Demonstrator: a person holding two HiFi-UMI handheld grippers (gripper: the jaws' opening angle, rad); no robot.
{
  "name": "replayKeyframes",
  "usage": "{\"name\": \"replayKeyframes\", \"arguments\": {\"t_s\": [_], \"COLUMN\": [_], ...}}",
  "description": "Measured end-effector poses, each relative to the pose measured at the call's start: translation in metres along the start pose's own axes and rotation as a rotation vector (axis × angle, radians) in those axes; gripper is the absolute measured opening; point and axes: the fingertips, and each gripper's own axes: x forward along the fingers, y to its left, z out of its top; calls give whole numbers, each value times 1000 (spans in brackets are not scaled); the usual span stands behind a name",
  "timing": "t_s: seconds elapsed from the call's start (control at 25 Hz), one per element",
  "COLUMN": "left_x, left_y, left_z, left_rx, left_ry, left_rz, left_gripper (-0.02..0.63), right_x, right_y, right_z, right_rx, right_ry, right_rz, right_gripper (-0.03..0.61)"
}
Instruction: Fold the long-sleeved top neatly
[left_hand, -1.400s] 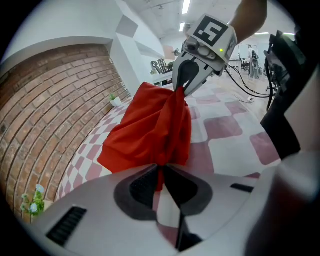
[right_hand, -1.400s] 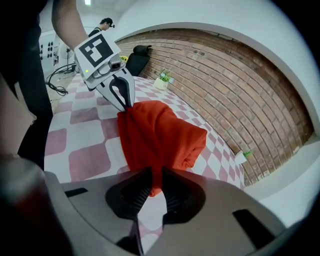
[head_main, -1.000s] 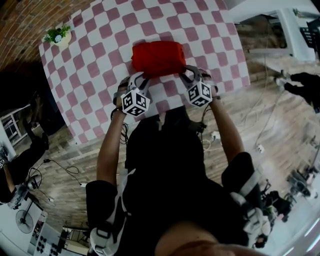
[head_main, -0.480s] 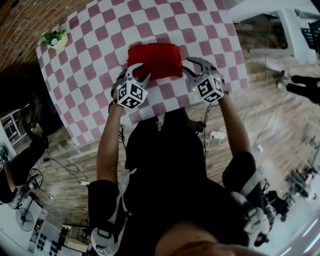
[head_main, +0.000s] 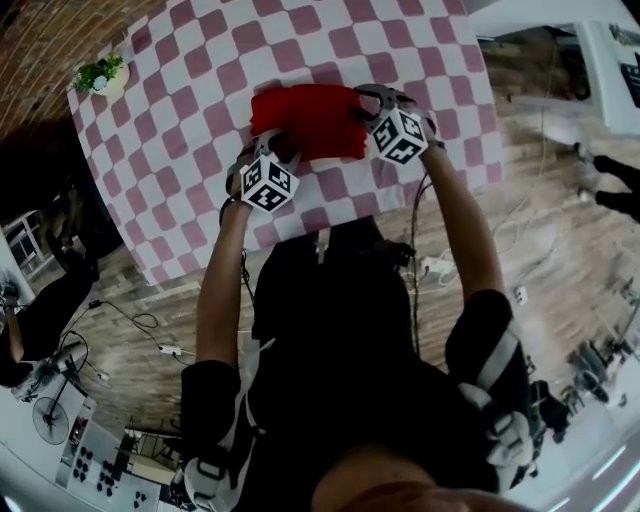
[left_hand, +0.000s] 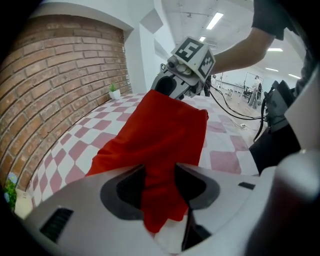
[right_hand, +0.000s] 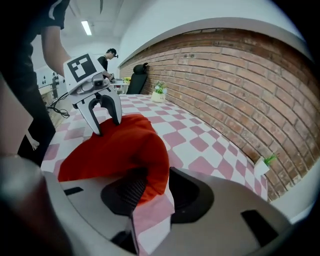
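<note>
The red long-sleeved top (head_main: 305, 120) lies folded into a thick block on the pink-and-white checked table (head_main: 200, 90). My left gripper (head_main: 272, 150) stands at the block's near left corner. Its jaws are opening, and a bunch of red cloth (left_hand: 160, 135) runs loosely between them (left_hand: 159, 180). In the right gripper view its fingers (right_hand: 103, 125) stand apart over the far edge of the top (right_hand: 120, 145). My right gripper (head_main: 362, 108) is open at the block's right edge, with the folded edge lying between its jaws (right_hand: 157, 190). In the left gripper view it (left_hand: 172, 90) is at the top's far end.
A small potted plant (head_main: 100, 75) stands at the table's far left corner. A brick wall (right_hand: 225, 85) runs along the table's far side. Cables (head_main: 430, 270) lie on the wooden floor below the near edge. A person (right_hand: 107, 57) is in the background.
The right gripper left the top's near edge, swung out to the right, then came in onto its right edge. The left gripper shifted slightly toward the near left corner and its jaws widened.
</note>
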Motion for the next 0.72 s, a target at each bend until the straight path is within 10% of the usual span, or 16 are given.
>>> {"name": "replayKeyframes", "arguments": {"t_s": [0.72], "left_x": [19], "left_y": [0], "left_z": [6], "left_rx": [-29], "left_ry": [-9], "left_rz": [11], "left_gripper": [171], "right_x": [50], "right_y": [-66], "right_z": [-11], "right_rx": [133], "right_ry": [2], "right_rz": [126], "right_gripper": [49]}}
